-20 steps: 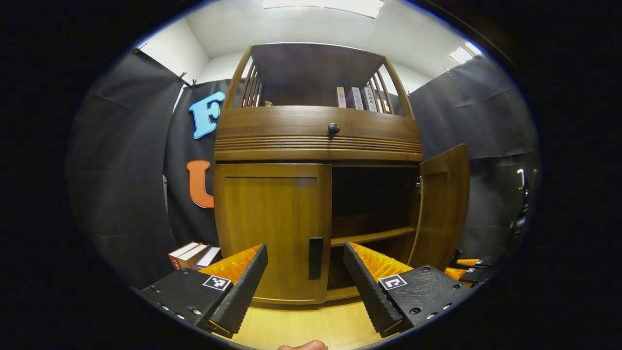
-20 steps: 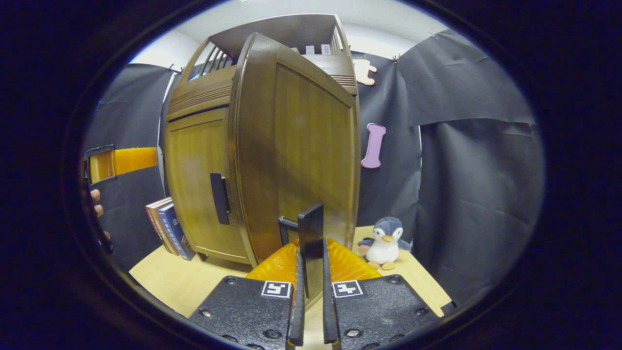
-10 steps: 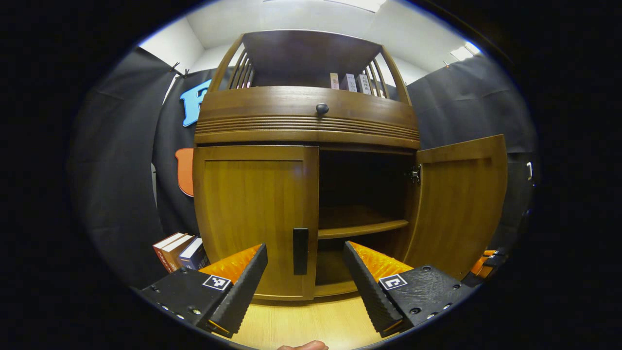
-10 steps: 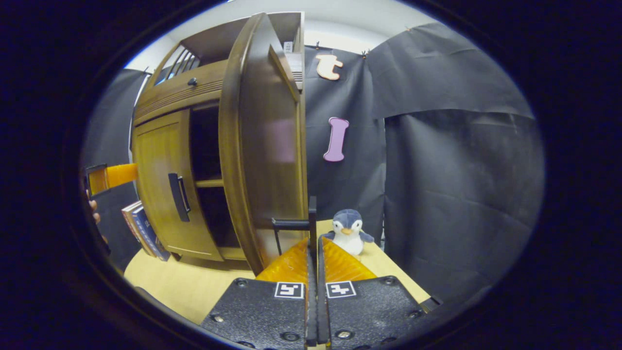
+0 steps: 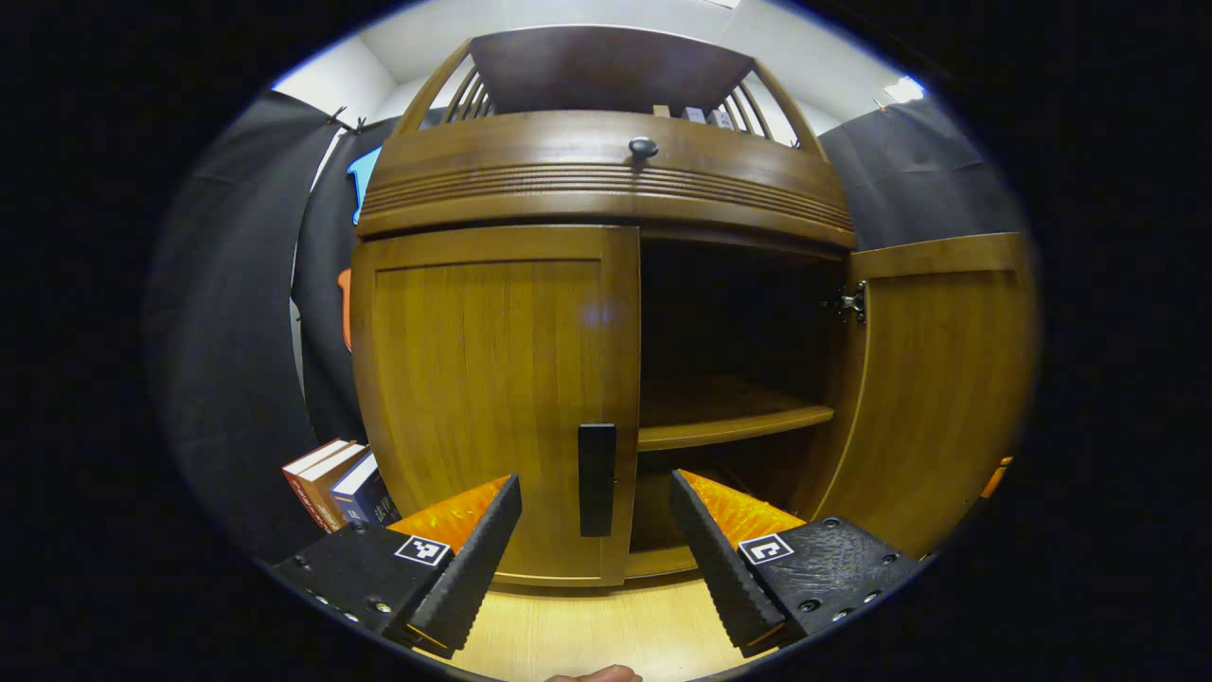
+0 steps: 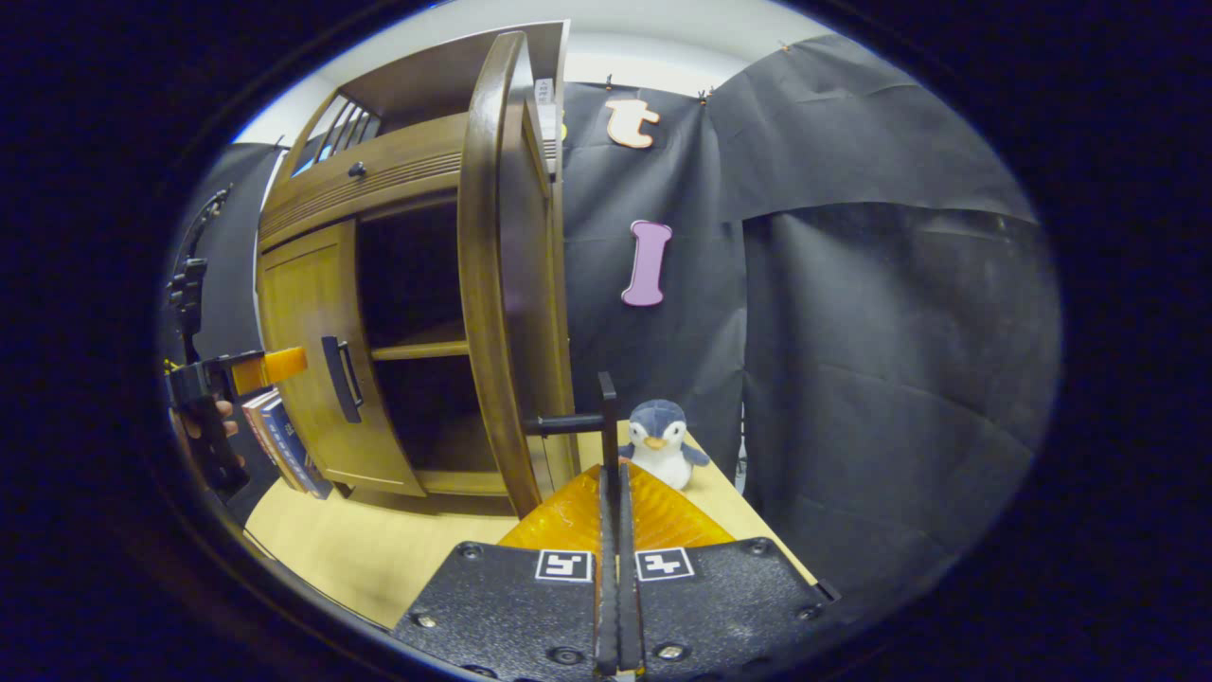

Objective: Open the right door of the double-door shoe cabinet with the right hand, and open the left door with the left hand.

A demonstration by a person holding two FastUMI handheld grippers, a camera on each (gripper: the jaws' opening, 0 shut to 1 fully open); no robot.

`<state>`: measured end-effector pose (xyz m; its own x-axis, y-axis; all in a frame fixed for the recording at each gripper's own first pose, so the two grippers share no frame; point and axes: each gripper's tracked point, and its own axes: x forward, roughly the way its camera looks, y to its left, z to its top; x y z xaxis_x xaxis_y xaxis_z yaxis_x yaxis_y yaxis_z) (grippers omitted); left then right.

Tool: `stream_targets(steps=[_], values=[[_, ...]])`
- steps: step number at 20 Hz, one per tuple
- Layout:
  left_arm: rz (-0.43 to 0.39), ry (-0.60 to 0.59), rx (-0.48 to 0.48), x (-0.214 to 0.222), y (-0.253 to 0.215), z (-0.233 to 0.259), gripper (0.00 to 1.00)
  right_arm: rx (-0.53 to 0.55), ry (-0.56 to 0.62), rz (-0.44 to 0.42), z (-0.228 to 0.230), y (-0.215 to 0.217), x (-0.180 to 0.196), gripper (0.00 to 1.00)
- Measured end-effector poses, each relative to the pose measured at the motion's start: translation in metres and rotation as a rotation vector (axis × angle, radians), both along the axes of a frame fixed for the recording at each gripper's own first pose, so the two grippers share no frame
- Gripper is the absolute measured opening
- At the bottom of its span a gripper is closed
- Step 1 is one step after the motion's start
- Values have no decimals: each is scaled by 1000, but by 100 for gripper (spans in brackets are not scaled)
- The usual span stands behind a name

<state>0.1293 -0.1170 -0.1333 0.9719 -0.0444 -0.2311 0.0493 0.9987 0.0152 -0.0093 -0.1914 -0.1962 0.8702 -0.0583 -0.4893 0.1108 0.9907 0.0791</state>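
Observation:
The brown wooden shoe cabinet (image 5: pixel 606 180) stands close in front in the left gripper view. Its left door (image 5: pixel 483 379) is closed, with a black upright handle (image 5: pixel 597 478) at its inner edge. My left gripper (image 5: pixel 595 485) is open, one finger on each side of that handle and a little short of it. The right door (image 5: pixel 937 379) stands swung wide, baring dark shelves (image 5: pixel 734 426). In the right gripper view that door (image 6: pixel 492 284) is seen edge-on, and my right gripper (image 6: pixel 611 474) is shut on its black handle (image 6: pixel 606 417). The left gripper (image 6: pixel 241 374) appears far left by the left door (image 6: pixel 303 360).
Several books (image 5: pixel 336 474) lean against the cabinet's left side on the pale wooden table (image 6: pixel 360 549). A penguin plush (image 6: pixel 660 443) sits on the table right of the open door. A round knob (image 5: pixel 643 147) marks the drawer above. Black cloth walls the booth.
The right door has swung farther open with my right gripper holding its handle. My left gripper has come closer to the left door, its handle now between the fingers.

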Motion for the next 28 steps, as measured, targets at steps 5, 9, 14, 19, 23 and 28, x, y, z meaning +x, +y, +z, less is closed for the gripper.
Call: stream_targets(steps=[5, 9, 14, 19, 23, 28], values=[[29, 67, -9, 38, 7, -31, 95, -52, -21, -77, 11, -30, -7, 4], [36, 85, -5, 59, 8, -44, 95, -27, -35, -91, 16, -28, -9, 4], [23, 72, 27, 85, 6, -57, 95, -42, -64, -87, 31, -20, -16, 4], [-25, 26, 57, 92, 0, -59, 76, -51, -76, -77, 44, -11, -25, 6], [-58, 21, 52, 92, -7, -59, 49, -40, -67, -55, 43, 1, -31, 7], [-63, 32, 29, 90, -6, -61, 40, -57, -76, -31, 46, 14, -35, 12]])
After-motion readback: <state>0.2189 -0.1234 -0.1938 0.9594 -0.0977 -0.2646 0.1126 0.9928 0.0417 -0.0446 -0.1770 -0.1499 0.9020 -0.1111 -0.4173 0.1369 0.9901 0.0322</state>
